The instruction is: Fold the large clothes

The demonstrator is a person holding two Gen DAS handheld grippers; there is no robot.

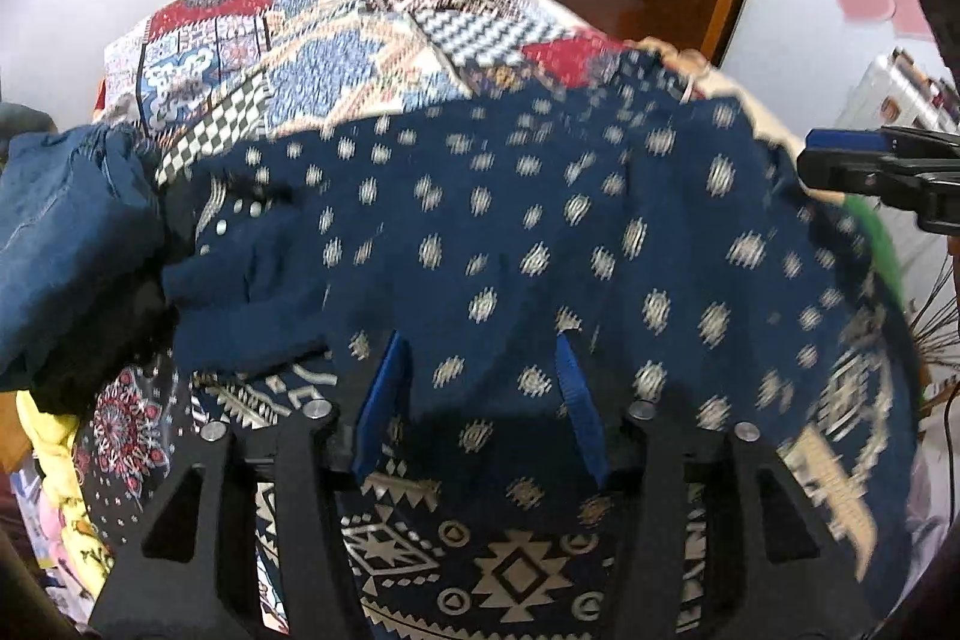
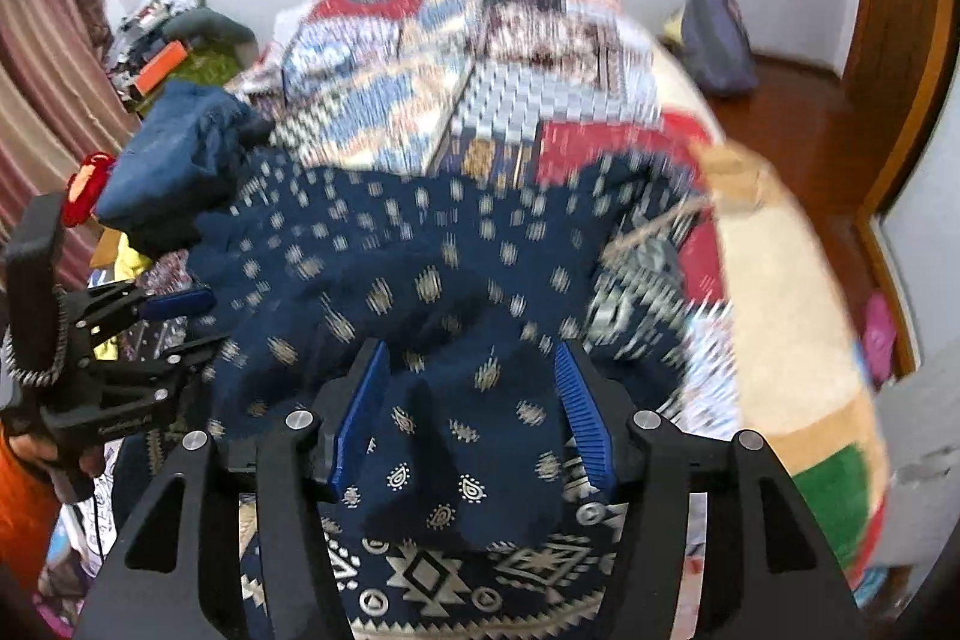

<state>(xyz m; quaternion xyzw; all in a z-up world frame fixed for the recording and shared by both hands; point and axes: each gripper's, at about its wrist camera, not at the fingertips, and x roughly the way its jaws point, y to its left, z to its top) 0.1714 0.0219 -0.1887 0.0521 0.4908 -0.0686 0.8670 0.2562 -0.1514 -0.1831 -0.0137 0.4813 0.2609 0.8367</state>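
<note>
A large navy garment [image 1: 492, 232] with cream dot and diamond patterns lies spread over the bed, blurred in both views. In the left wrist view my left gripper [image 1: 480, 340] is low over its near part. The blue pads [image 1: 384, 388] stand apart with cloth lying loose between them, not pinched. In the right wrist view my right gripper [image 2: 469, 349] is also open, with a raised fold of the garment [image 2: 456, 448] between its pads [image 2: 585, 418], untouched. Each gripper shows in the other's view: the right gripper [image 1: 807, 156] at the right edge, the left gripper [image 2: 198, 322] at the left.
A patchwork bedspread [image 1: 336, 57] covers the bed. A bundled blue denim piece [image 1: 60, 232] sits at the garment's left end. A person's hand in an orange sleeve [image 2: 24, 508] holds the left gripper. Wooden floor, a door [image 2: 900, 69] and a dark bag [image 2: 717, 39] lie beyond the bed.
</note>
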